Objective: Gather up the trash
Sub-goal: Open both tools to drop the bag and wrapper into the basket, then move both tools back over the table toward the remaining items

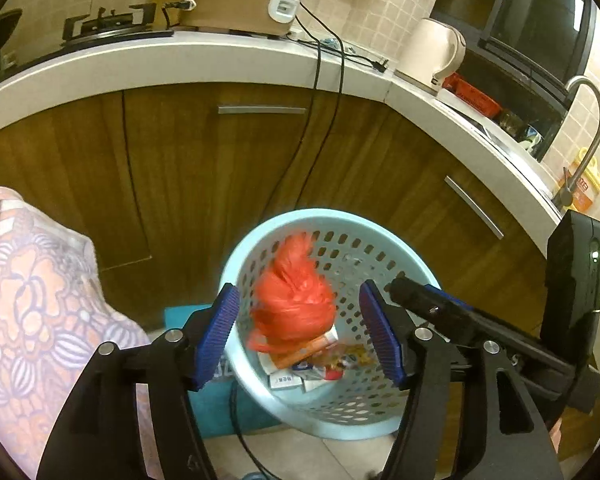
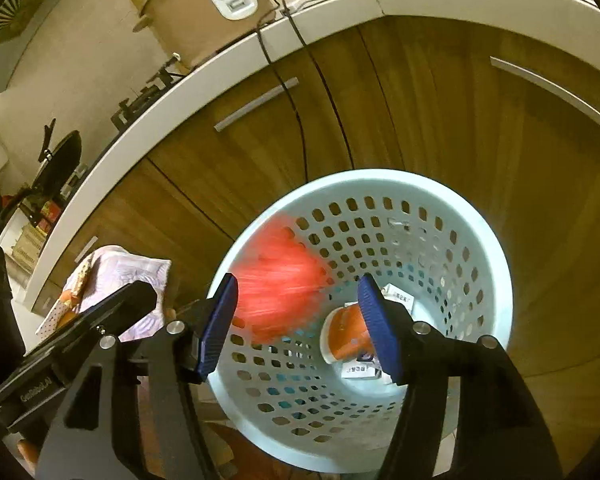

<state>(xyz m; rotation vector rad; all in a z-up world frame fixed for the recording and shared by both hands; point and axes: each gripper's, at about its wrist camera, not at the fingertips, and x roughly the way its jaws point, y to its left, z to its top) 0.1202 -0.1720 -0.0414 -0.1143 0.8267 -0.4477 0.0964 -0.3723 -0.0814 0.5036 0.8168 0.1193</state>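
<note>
Kitchen floor by wooden cabinets: red plastic bag (image 1: 294,300), blurred, sits within the blue basket (image 1: 412,420) above wrappers. Both my grippers (image 1: 298,336) (image 2: 298,330) hang released, empty. Collection looks nearly done.

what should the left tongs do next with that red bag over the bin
Probably just draw back. The left tongs stand open, and the red plastic bag is blurred and ungripped, inside the rim of the pale blue perforated bin, above the wrappers.

basket (image 1: 260,240) on floor, front of cabinets (image 1: 204,160) | bag (image 1: 296,300) prob. inside, over boxes (image 1: 284,380)
</note>
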